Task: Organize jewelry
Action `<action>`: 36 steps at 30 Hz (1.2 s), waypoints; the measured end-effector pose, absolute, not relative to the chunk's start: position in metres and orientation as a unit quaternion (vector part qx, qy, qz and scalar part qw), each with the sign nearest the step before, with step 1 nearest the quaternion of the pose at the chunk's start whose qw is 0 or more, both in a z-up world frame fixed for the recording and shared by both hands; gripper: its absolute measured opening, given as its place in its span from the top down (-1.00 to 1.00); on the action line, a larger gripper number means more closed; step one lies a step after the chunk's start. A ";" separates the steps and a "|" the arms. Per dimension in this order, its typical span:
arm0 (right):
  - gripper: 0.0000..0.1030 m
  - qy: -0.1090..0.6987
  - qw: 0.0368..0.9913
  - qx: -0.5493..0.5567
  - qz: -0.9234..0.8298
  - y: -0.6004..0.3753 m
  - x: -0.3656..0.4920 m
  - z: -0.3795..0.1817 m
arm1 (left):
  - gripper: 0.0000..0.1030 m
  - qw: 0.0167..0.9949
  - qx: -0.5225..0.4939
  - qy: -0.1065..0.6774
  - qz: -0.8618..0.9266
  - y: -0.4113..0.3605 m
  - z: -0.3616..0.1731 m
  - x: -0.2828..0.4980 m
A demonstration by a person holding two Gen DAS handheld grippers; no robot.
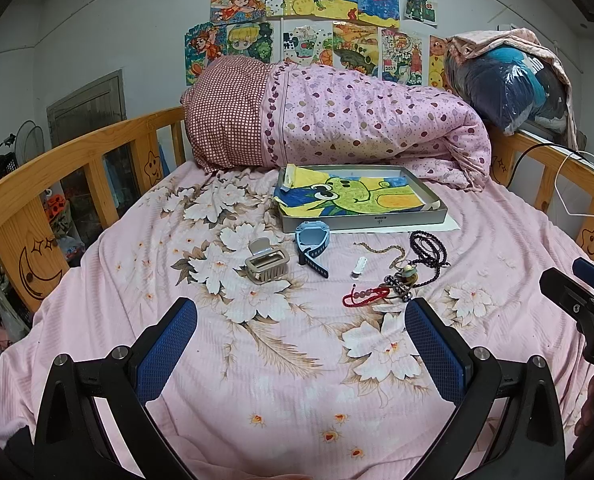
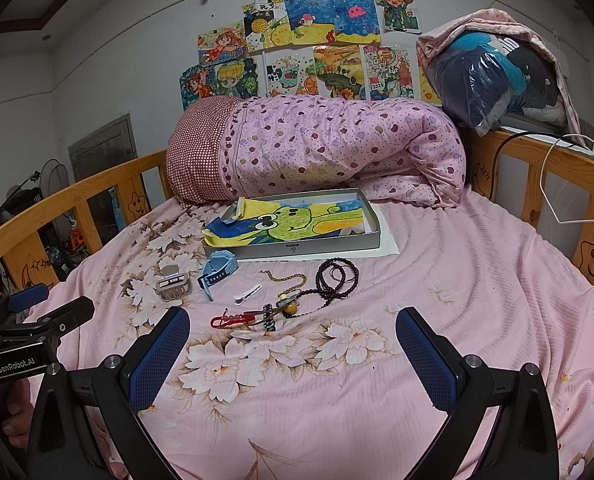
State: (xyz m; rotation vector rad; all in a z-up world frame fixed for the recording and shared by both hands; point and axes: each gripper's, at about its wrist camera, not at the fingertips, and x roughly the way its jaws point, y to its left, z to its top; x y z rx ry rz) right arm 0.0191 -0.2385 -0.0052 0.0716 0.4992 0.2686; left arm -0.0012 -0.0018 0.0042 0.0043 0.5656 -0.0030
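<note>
Jewelry lies on the pink floral bed sheet in front of a grey metal tray lined with a frog drawing. There is a beige hair claw, a blue watch, a white hair clip, a thin chain bracelet, a dark bead necklace and a red cord bracelet. My left gripper is open and empty, short of the items. My right gripper is open and empty, just before the red bracelet.
A rolled pink quilt lies behind the tray. Wooden bed rails run along both sides. A bagged bundle sits at the back right. The right gripper shows at the left wrist view's right edge.
</note>
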 end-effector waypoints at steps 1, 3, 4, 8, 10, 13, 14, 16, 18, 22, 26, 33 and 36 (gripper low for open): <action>-1.00 0.246 0.959 0.035 0.132 -0.239 0.019 -0.005 | -0.98 0.960 0.002 0.279 -0.002 -0.002 0.004 -0.001; -1.00 0.246 0.959 0.035 0.133 -0.239 0.019 -0.005 | -0.98 0.960 0.002 0.279 -0.002 -0.002 0.004 -0.001; -1.00 0.247 0.959 0.035 0.133 -0.239 0.019 -0.005 | -0.98 0.960 0.003 0.279 -0.002 -0.002 0.004 -0.001; -1.00 0.246 0.959 0.036 0.132 -0.239 0.019 -0.005 | -0.98 0.960 0.004 0.279 -0.003 -0.005 0.003 -0.003; -1.00 0.247 0.959 0.036 0.133 -0.239 0.019 -0.005 | -0.98 0.960 0.003 0.280 -0.003 -0.004 0.003 -0.002; -1.00 0.246 0.959 0.036 0.132 -0.239 0.019 -0.005 | -0.98 0.960 0.004 0.280 -0.003 -0.005 0.003 -0.002; -1.00 0.246 0.959 0.036 0.132 -0.239 0.020 -0.006 | -0.98 0.960 0.004 0.280 -0.003 -0.005 0.003 -0.003; -1.00 0.247 0.959 0.036 0.133 -0.239 0.020 -0.006 | -0.98 0.960 0.004 0.280 -0.003 -0.005 0.003 -0.002; -1.00 0.249 0.959 0.036 0.133 -0.239 0.020 -0.006 | -0.98 0.959 0.003 0.283 -0.002 -0.005 0.002 -0.002; -1.00 0.272 0.954 0.024 0.121 -0.236 0.026 -0.010 | -0.98 0.953 -0.002 0.303 0.000 -0.002 -0.004 0.003; -1.00 0.283 0.951 0.025 0.120 -0.232 0.025 -0.011 | -0.98 0.944 -0.015 0.331 0.007 0.006 -0.010 0.015; -1.00 0.335 0.932 0.049 0.126 -0.241 0.046 -0.024 | -0.98 0.925 -0.004 0.379 -0.015 0.021 -0.024 0.049; -1.00 0.363 0.918 0.072 0.143 -0.248 0.060 -0.029 | -0.98 0.918 0.008 0.396 -0.034 0.027 -0.033 0.064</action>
